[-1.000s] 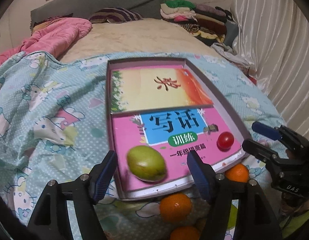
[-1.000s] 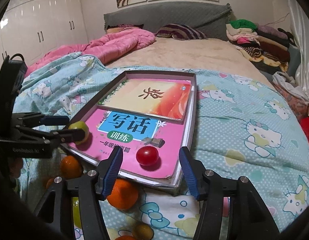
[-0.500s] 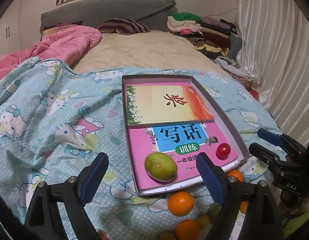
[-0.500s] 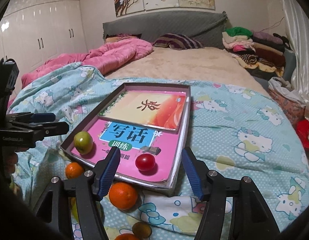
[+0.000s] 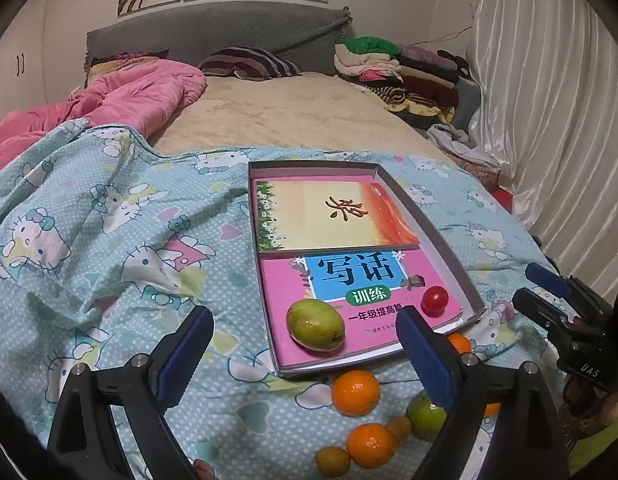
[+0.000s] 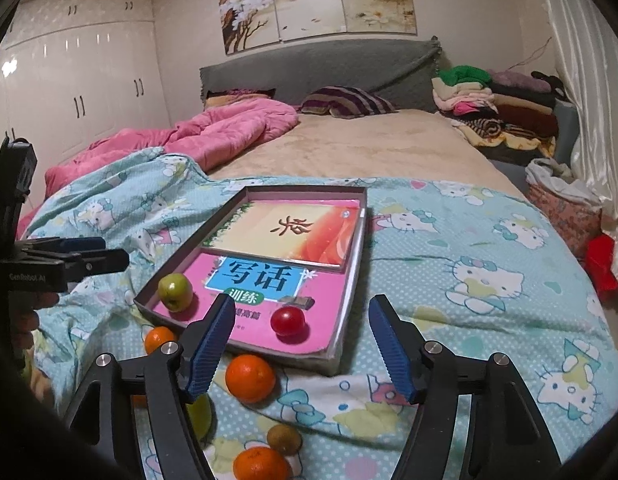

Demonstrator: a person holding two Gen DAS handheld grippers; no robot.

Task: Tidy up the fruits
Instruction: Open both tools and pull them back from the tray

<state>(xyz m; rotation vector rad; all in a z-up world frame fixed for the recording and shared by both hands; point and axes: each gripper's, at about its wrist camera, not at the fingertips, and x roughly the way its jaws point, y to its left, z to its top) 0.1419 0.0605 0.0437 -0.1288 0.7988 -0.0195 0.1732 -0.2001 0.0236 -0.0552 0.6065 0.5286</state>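
left gripper (image 5: 305, 350): fingers wide, just opening, empty
right gripper (image 6: 301, 346): likewise
tray (image 5: 445, 240): holds green fruit (image 5: 315, 330), red fruit (image 5: 435, 299)
next: centre on nearest orange (image 6: 250, 378), close gently

A pale blue quilt (image 5: 109, 240) printed with white cartoon cats and small white dots covers the bed. On it a grey-walled shallow box (image 5: 449, 248) holds a pink book (image 5: 293, 304) with a blue title panel. A green fruit (image 5: 315, 324) and a red tomato (image 5: 435, 299) lie on the book; orange mandarins (image 5: 355, 392) lie on the quilt. The comforter (image 6: 229, 128) is pink, the pillow (image 6: 345, 102) striped purple.
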